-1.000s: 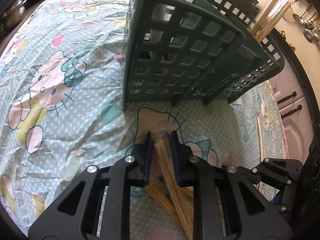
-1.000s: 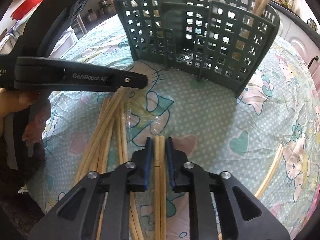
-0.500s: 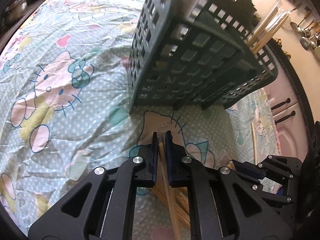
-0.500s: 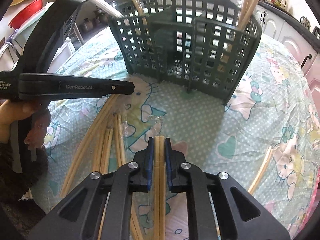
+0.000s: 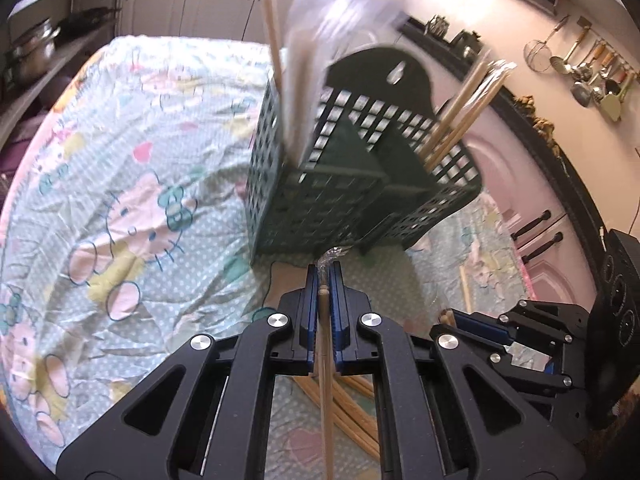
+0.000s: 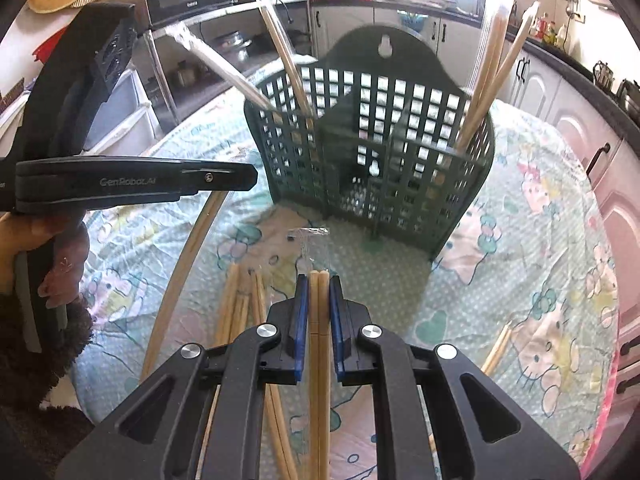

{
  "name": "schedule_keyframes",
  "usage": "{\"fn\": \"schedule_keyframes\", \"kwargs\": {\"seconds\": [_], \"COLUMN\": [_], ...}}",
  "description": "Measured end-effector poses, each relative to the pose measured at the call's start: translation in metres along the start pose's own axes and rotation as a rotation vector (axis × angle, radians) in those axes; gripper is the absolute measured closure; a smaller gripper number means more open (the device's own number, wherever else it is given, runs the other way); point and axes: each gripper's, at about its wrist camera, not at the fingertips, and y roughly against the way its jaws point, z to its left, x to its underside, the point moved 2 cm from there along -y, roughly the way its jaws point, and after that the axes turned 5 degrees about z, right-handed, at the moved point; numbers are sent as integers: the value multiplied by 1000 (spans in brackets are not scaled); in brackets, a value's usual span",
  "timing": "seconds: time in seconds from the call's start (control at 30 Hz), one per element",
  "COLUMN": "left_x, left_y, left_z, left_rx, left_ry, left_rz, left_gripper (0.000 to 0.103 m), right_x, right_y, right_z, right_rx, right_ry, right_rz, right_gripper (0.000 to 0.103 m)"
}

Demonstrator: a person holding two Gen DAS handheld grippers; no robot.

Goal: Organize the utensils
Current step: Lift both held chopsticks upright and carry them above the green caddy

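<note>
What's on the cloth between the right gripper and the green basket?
Mostly bare tablecloth. Only a clear wrapper tip sticks out past the right gripper toward the green basket, seen in the right wrist view.

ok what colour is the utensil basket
Dark green plastic lattice basket, clearest in the right wrist view.

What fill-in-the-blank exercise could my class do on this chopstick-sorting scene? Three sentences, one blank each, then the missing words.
1. The right gripper is shut on a wrapped pair of ____.
2. The slatted utensil basket standing on the cartoon-cat tablecloth is dark ____ in colour.
3. The left gripper is shut on a single chopstick, while more loose chopsticks lie on the ____ beneath.

Missing words: chopsticks; green; tablecloth
</note>
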Motion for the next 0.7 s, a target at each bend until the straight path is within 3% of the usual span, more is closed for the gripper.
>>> {"fn": "schedule_keyframes", "kwargs": {"seconds": [0.7], "left_x": [-28], "left_y": [84], "left_z": [-61], "left_rx": [54], "left_ry": [-130], "left_rz": [-216], "left_gripper": [100], "right_x": [-36], "right_y": [79], "right_z": [-7], "right_rx": [-9], "right_ry": [-22], "right_rz": [-204], "right_gripper": [97]}}
